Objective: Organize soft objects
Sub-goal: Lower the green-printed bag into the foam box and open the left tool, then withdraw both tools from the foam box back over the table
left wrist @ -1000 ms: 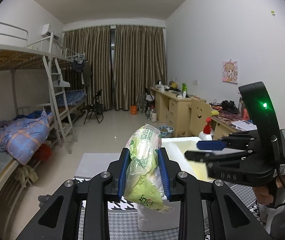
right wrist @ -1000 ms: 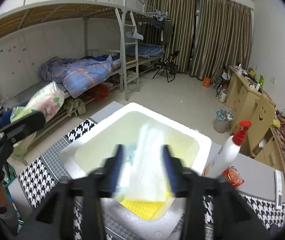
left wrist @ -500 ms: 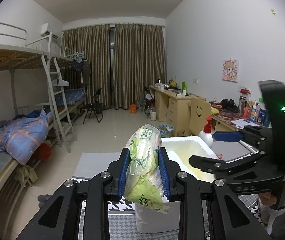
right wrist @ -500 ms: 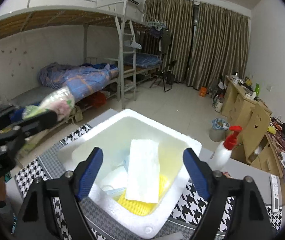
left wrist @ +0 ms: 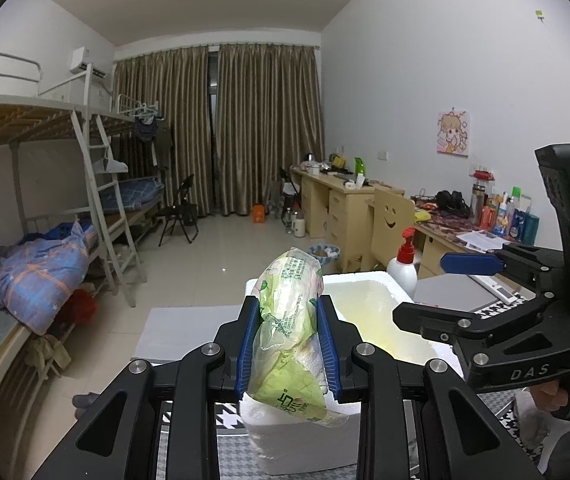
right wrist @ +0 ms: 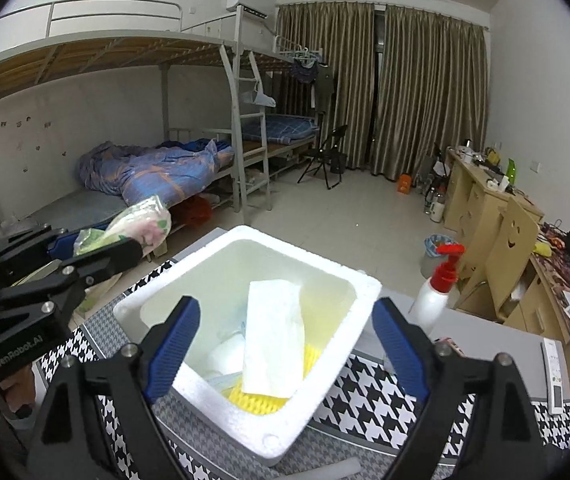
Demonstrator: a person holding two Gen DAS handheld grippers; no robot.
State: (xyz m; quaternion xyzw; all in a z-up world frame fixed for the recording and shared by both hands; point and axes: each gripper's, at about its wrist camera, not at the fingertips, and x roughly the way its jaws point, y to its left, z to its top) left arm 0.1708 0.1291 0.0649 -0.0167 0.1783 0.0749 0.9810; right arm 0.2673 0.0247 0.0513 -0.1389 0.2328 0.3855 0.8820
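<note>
White foam box, square, thick-walled, open top, sits on a table covered by a black-and-white houndstooth cloth. Inner walls show a yellowish tint.

Contents, seen from the right wrist view: a flat white folded tissue pack stands tilted, its top leaning against the far inner side and its lower edge resting on a yellow ribbed foam sheet at the near side of the floor. Left of the pack, a rounded white soft item, and a bit of pale blue plastic behind it; what these are cannot be told.

Right gripper: jaws have just been opening and now stand spread wide, blue pads on either side of the box's near corner, nothing pressed between them. The tissue pack lies in the box, clear of both pads.

Left gripper: clenched on a green-and-white printed plastic bag of soft paper goods. The bag stands roughly upright between the blue pads, top bulging above them, bottom corner hanging below. It is held up in the air in front of the box, not in it. In the right wrist view the same bag shows to the left of the box.

Just beside the box's far right corner: a white pump bottle with red head, upright. A white remote lies on the grey tabletop further right.
</note>
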